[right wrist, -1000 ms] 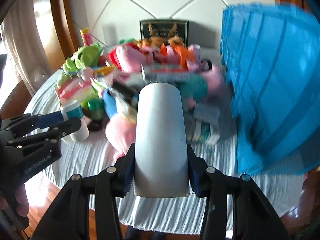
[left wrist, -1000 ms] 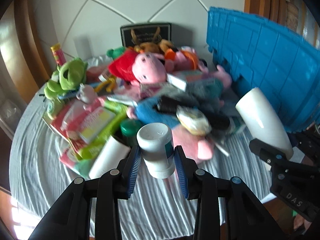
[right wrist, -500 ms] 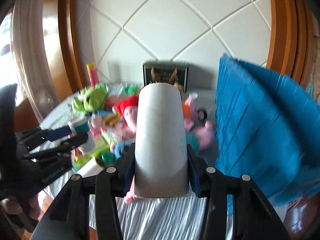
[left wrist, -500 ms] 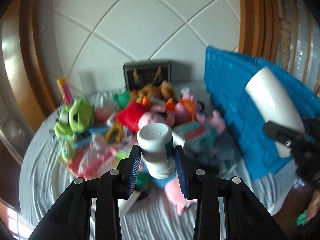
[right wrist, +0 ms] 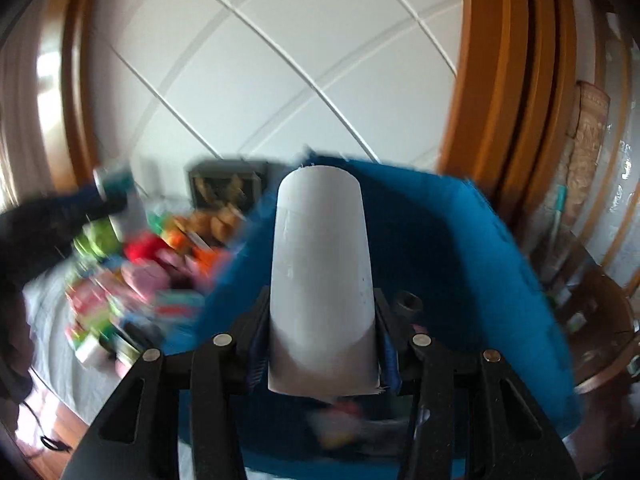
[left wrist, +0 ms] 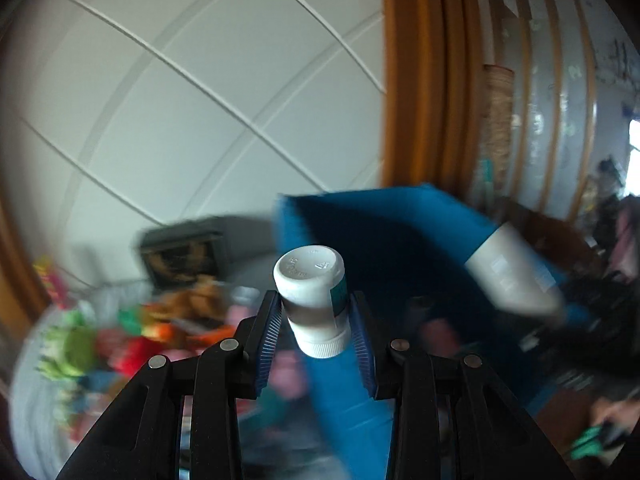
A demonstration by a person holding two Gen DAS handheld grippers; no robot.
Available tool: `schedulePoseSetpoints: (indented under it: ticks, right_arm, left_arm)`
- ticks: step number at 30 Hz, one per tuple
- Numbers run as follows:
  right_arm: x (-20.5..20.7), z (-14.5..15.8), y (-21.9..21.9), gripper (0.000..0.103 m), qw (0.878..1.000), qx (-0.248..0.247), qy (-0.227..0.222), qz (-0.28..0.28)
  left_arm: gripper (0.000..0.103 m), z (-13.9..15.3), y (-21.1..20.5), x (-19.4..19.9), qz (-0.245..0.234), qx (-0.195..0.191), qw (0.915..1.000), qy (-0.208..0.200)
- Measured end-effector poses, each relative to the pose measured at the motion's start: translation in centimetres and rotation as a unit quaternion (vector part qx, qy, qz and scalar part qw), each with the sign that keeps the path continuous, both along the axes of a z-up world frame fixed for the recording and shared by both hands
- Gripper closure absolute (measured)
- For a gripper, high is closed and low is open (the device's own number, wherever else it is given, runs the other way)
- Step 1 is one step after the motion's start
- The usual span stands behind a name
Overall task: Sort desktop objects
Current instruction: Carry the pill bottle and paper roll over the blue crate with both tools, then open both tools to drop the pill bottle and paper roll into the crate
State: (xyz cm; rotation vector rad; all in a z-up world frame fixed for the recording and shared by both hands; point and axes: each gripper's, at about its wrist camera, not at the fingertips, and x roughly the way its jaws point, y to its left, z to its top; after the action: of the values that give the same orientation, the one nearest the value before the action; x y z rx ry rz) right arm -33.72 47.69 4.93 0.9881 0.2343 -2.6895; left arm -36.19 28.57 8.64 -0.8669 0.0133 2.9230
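Observation:
My left gripper (left wrist: 316, 316) is shut on a small white pill bottle (left wrist: 312, 292) with a teal label, held high in front of the blue crate (left wrist: 384, 240). My right gripper (right wrist: 322, 344) is shut on a tall white tube (right wrist: 322, 272), held over the blue crate (right wrist: 460, 280). The tube also shows at the right of the left wrist view (left wrist: 512, 276). The left gripper with the bottle shows blurred at the left of the right wrist view (right wrist: 108, 188).
A heap of plush toys and packets (right wrist: 152, 264) lies on the grey tablecloth (right wrist: 48, 320) left of the crate. A dark framed picture (right wrist: 224, 184) leans on the tiled wall. Some items lie inside the crate (right wrist: 344, 420). Wooden door frames stand at the right.
Both grippers have risen and swung right from the toy heap toward the blue crate, each still holding its object. The right one now looks into the crate.

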Motion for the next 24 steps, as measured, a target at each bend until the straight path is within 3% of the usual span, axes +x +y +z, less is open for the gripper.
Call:
schedulePoseSetpoints:
  ticks: [4, 8, 11, 13, 17, 21, 24]
  right_arm:
    - [-6.0, -3.7, 5.1, 0.058, 0.994, 0.036, -0.106, 0.009]
    - [-11.3, -8.6, 8.9, 0.058, 0.971, 0.051, -0.232, 0.024]
    - [-13.3, -11.5, 10.3, 0.058, 0.952, 0.051, -0.301, 0.034]
    - [-14.0, -12.9, 10.8, 0.058, 0.941, 0.053, -0.332, 0.048]
    - [-14.5, -14.3, 10.7, 0.058, 0.932, 0.085, -0.346, 0.064]
    - [-14.4, -14.1, 10.4, 0.058, 0.932, 0.095, -0.34, 0.078]
    - [-14.4, -14.2, 10.2, 0.058, 0.931, 0.097, -0.343, 0.079]
  left_arm:
    - [0.069, -2.5, 6.7, -7.3, -0.009, 0.014, 0.9921, -0.124]
    - [0.069, -7.9, 11.3, -12.4, -0.021, -0.002, 0.9671, -0.254]
    - [0.069, -11.4, 13.1, -13.6, -0.02, -0.031, 0.954, -0.298]
    - [0.069, -12.7, 13.5, -14.0, -0.015, -0.044, 0.9493, -0.311]
    - [0.069, -13.8, 13.4, -14.6, 0.002, -0.04, 0.9459, -0.322]
    - [0.067, -13.5, 13.5, -14.7, 0.012, -0.03, 0.9462, -0.322]
    - [0.041, -12.9, 13.7, -14.8, 0.015, -0.028, 0.9491, -0.313]
